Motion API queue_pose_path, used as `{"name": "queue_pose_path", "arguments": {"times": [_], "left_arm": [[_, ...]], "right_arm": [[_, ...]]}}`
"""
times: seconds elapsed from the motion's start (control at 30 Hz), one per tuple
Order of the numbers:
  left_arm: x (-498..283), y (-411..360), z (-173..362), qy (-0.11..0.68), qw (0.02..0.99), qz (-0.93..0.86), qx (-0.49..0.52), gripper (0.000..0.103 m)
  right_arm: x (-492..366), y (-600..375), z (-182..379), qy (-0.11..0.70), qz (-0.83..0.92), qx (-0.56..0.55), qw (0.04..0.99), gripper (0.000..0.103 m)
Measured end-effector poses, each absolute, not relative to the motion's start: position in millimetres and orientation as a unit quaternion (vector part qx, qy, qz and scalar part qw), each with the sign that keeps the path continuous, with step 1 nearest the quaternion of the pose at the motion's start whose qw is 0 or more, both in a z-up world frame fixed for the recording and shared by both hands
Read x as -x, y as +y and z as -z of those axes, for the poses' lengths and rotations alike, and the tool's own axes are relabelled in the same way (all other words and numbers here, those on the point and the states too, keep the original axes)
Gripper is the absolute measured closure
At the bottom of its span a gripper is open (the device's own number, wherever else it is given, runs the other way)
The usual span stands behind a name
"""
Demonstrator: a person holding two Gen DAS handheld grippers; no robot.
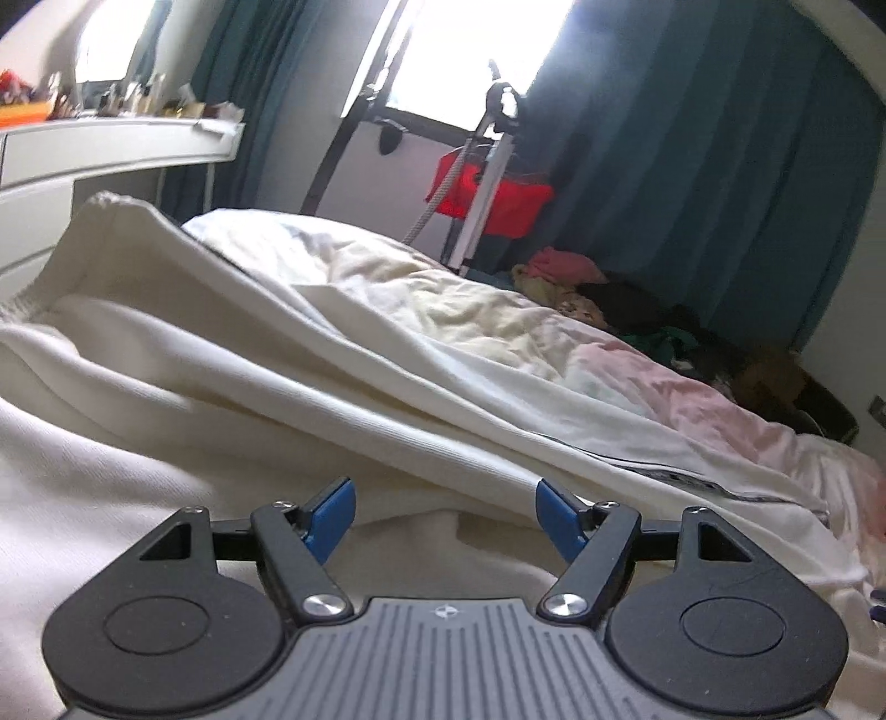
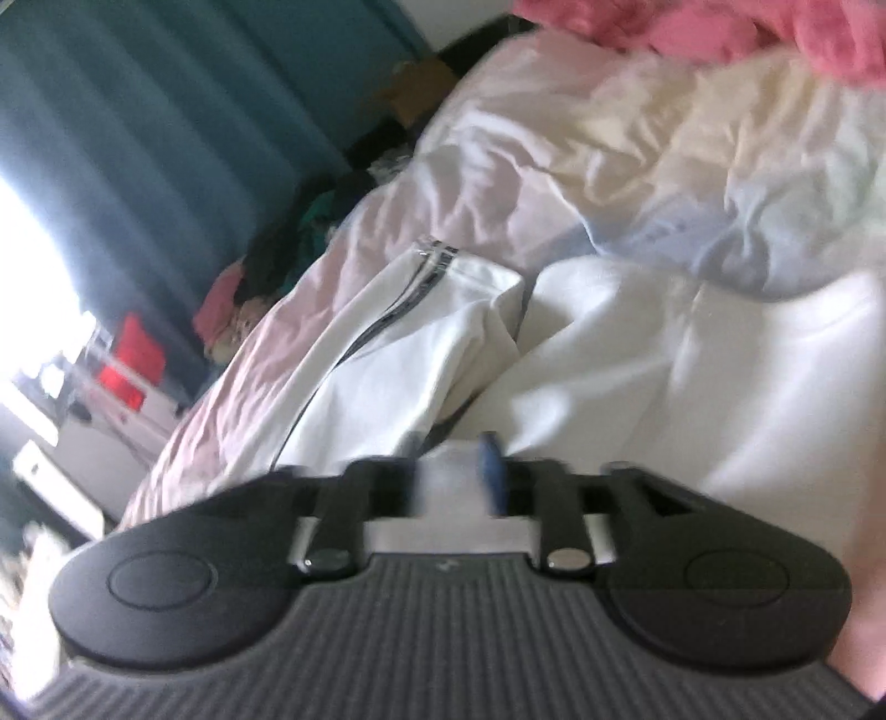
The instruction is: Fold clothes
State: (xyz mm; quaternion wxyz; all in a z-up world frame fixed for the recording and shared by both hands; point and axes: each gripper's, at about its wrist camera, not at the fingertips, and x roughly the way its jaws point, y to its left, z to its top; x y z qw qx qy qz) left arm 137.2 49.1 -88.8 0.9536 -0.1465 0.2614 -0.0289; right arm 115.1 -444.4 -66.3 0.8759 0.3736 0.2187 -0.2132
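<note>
A white zip-up garment (image 1: 232, 354) with a dark zipper lies spread over the bed. My left gripper (image 1: 446, 518) is open, low over the garment, its blue pads (image 1: 332, 515) apart with nothing between them. In the right wrist view the same white garment (image 2: 421, 343) shows its zipper edge and collar. My right gripper (image 2: 454, 471) is shut on a bunch of the white garment's cloth; the view is tilted and blurred.
The bed has a rumpled pastel duvet (image 1: 498, 327). A pile of mixed clothes (image 1: 637, 304) lies at its far side. A red bin on a stand (image 1: 493, 194) and teal curtains (image 1: 692, 166) are behind. A white dresser (image 1: 83, 160) stands left. A pink garment (image 2: 720, 27) lies on the bed.
</note>
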Motion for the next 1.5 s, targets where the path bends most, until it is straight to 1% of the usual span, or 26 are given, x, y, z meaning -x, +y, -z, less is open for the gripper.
{"name": "queue_pose_path", "arguments": {"times": [0.07,0.2,0.33,0.43,0.5,0.6,0.63,0.67,0.8,0.9,0.93,1.13,1.2,1.37,1.43,1.5], "left_arm": [[-126,46,79,0.255,0.958,0.03,0.126,0.023],[-101,49,60,0.249,0.961,0.032,0.113,0.021],[-77,67,46,0.269,0.956,0.018,0.113,0.02],[-64,90,42,0.293,0.948,-0.006,0.124,0.02],[-58,110,38,0.307,0.942,-0.029,0.13,0.02],[-47,139,26,0.303,0.939,-0.072,0.148,0.019],[-43,149,22,0.299,0.937,-0.087,0.156,0.016],[-42,159,17,0.298,0.935,-0.1,0.164,0.016],[-45,188,5,0.292,0.93,-0.135,0.177,0.016],[-49,203,6,0.294,0.925,-0.162,0.176,0.015],[-50,208,9,0.297,0.921,-0.171,0.186,0.015],[-41,244,26,0.301,0.878,-0.184,0.323,0.016],[-37,252,29,0.297,0.87,-0.195,0.34,0.016],[-23,278,40,0.295,0.842,-0.225,0.391,0.017],[-13,286,40,0.29,0.838,-0.232,0.4,0.017],[-4,292,40,0.288,0.834,-0.239,0.405,0.017]], "right_arm": [[-98,-435,54,0.215,0.207,-0.346,0.889,0.018],[-63,-417,28,0.198,0.204,-0.31,0.907,0.019],[-36,-419,21,0.178,0.211,-0.33,0.903,0.019],[-34,-432,30,0.191,0.244,-0.342,0.887,0.019],[-32,-440,35,0.2,0.266,-0.35,0.875,0.022],[-31,-453,44,0.215,0.298,-0.36,0.858,0.022],[-32,-453,46,0.224,0.306,-0.353,0.855,0.022],[-33,-454,47,0.228,0.311,-0.348,0.854,0.022],[-31,-465,55,0.231,0.331,-0.358,0.842,0.023],[-30,-474,61,0.232,0.346,-0.365,0.833,0.023],[-29,-476,63,0.233,0.351,-0.367,0.829,0.023],[-17,-497,78,0.217,0.36,-0.41,0.809,0.024],[-14,-503,83,0.207,0.353,-0.422,0.809,0.03],[-18,-510,94,0.204,0.333,-0.447,0.805,0.038],[-17,-511,94,0.193,0.324,-0.456,0.806,0.051],[-16,-512,93,0.182,0.315,-0.465,0.807,0.075]]}}
